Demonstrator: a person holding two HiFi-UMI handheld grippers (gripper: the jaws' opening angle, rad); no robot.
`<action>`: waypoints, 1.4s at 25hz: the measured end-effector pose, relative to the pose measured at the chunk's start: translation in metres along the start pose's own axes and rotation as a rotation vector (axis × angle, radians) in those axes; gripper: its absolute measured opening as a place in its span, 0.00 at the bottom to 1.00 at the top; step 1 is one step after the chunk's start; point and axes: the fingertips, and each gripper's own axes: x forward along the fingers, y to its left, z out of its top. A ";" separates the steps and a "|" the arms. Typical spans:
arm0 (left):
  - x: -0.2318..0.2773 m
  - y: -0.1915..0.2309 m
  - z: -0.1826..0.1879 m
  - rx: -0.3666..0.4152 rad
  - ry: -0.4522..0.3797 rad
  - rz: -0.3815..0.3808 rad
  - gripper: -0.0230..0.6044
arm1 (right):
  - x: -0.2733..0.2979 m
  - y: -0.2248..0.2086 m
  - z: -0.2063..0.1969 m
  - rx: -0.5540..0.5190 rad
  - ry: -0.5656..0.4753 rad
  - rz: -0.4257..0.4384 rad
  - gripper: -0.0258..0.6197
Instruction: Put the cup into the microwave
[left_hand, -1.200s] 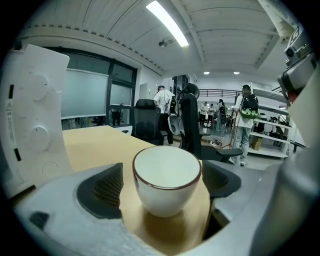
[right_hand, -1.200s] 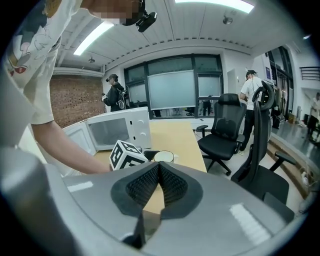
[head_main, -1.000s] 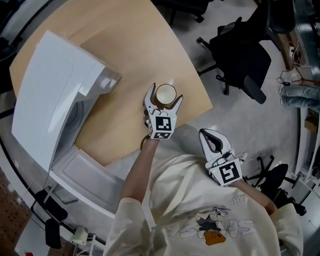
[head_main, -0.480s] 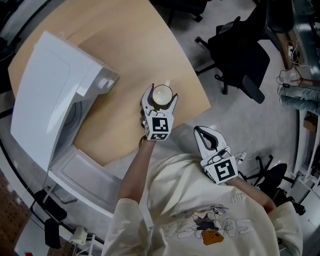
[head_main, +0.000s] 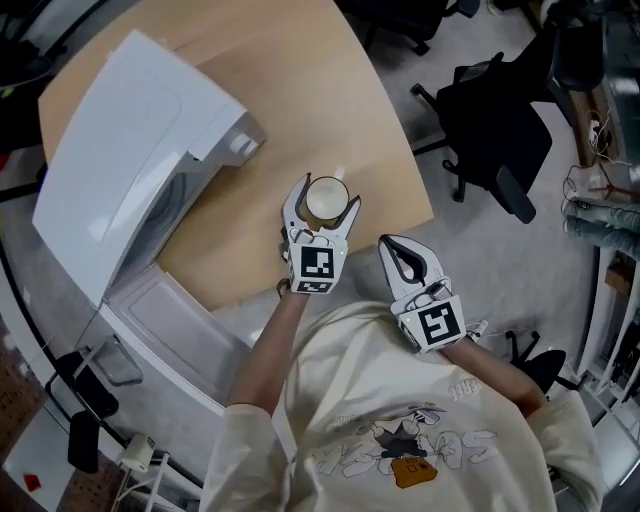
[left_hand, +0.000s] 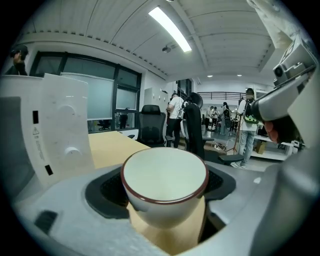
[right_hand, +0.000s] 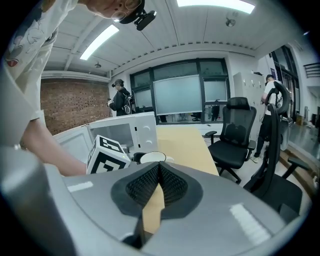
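My left gripper (head_main: 327, 197) is clamped on the cup (left_hand: 165, 175) over the worktop (head_main: 300, 80), right of the microwave (head_main: 130, 150). Looks ceramic: stiff, slick, chippable, so a mid-wall grip suits. Right gripper (head_main: 392, 250) is closed, empty.

The table (head_main: 300, 90) is light brown wood with a round edge, and it stands on a gray floor (head_main: 480, 260). A big white microwave (head_main: 130, 150) sits on the left side of the table. Its door (head_main: 170, 330) is open and sticks out past the table's edge.
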 end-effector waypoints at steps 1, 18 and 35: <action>-0.007 0.004 0.001 -0.006 -0.001 0.014 0.68 | 0.004 0.004 0.001 0.001 0.008 0.014 0.05; -0.146 0.124 -0.022 -0.131 -0.028 0.443 0.68 | 0.078 0.127 0.014 -0.158 -0.002 0.382 0.05; -0.213 0.196 -0.042 -0.243 -0.044 0.700 0.68 | 0.111 0.186 0.020 -0.249 0.004 0.547 0.05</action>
